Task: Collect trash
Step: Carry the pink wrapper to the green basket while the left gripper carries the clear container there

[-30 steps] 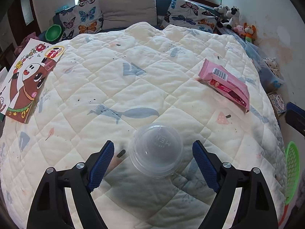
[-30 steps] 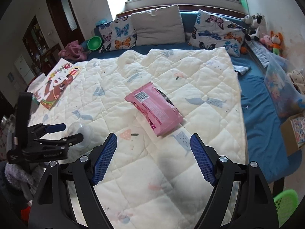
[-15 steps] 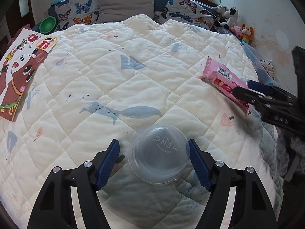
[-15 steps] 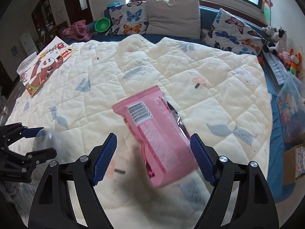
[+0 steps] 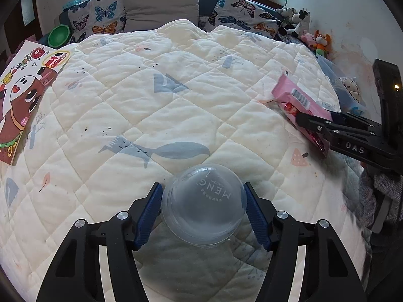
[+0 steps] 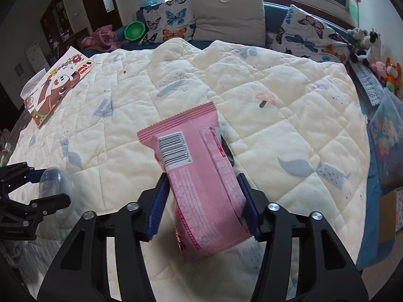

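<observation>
Across the bed a cream quilted blanket covers nearly the whole surface, printed with pale whales and mushrooms. At its head edge stand two butterfly cushions flanking a plain grey cushion, with a green bowl beside them. A cartoon poster lies along the blanket's left edge. Soft toys are heaped at the far right corner against the wall. Nothing lies between either gripper and its item; the blanket around both is bare.

Left gripper: a clear plastic dome lid, lettered MENG, sits near the foot edge of the blanket, squarely between the blue pads. The jaws are closing, and both pads appear to touch the lid's rim. The lid is round, dome upward, with no long axis.

Right gripper: a pink snack wrapper lies towards the right edge of the blanket, its near half between the blue pads. The jaws are closing; the right pad presses against the wrapper's side and the left pad appears to touch the other side, though motion blur there makes contact uncertain. The wrapper's long axis runs from the foot edge towards the head edge, slanting left, its crimped end with the barcode pointing away from the gripper. From the left wrist view the right gripper's black fingers overlap the wrapper's near end.
</observation>
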Action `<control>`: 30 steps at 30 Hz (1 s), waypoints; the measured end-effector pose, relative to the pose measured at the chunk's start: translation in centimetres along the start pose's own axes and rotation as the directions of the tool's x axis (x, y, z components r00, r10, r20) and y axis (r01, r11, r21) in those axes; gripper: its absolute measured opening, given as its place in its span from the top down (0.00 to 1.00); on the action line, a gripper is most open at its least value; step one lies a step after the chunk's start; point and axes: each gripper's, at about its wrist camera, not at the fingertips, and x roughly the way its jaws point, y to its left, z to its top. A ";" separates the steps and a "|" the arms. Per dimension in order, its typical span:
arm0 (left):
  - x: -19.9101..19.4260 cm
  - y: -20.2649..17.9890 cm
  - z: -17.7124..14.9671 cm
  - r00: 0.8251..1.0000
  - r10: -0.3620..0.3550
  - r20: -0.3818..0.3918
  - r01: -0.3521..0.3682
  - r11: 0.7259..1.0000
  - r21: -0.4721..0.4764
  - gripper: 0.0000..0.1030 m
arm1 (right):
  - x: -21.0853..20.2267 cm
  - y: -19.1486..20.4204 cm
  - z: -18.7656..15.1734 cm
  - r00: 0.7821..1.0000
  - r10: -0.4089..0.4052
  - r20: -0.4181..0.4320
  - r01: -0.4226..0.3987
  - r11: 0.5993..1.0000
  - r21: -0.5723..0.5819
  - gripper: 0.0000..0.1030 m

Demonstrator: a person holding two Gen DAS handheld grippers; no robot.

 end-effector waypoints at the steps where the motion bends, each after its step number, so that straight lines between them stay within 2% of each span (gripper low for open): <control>1: -0.1 0.0 -0.1 1.000 0.002 0.004 -0.002 1.000 0.001 0.39 | -0.4 0.1 -0.2 1.000 0.000 0.002 0.000 1.000 0.007 0.52; 4: -0.5 -0.2 -0.3 1.000 0.013 0.013 -0.013 1.000 0.010 0.39 | -2.1 0.5 -1.0 1.000 -0.001 0.007 0.001 1.000 0.025 0.53; 11: -2.9 -1.6 -1.4 0.999 -0.031 0.034 0.030 0.999 0.035 0.40 | -6.4 1.3 -3.8 1.000 -0.017 0.017 0.016 0.997 0.075 0.54; 19: -6.7 -4.6 -3.1 0.994 -0.082 0.073 0.075 0.993 0.090 0.40 | -11.8 1.8 -8.1 0.997 -0.054 0.047 0.048 0.992 0.119 0.54; 30: -9.4 -9.8 -6.2 0.986 -0.145 0.076 0.130 0.976 0.176 0.40 | -17.3 1.6 -14.3 0.993 -0.097 0.072 0.081 0.977 0.198 0.58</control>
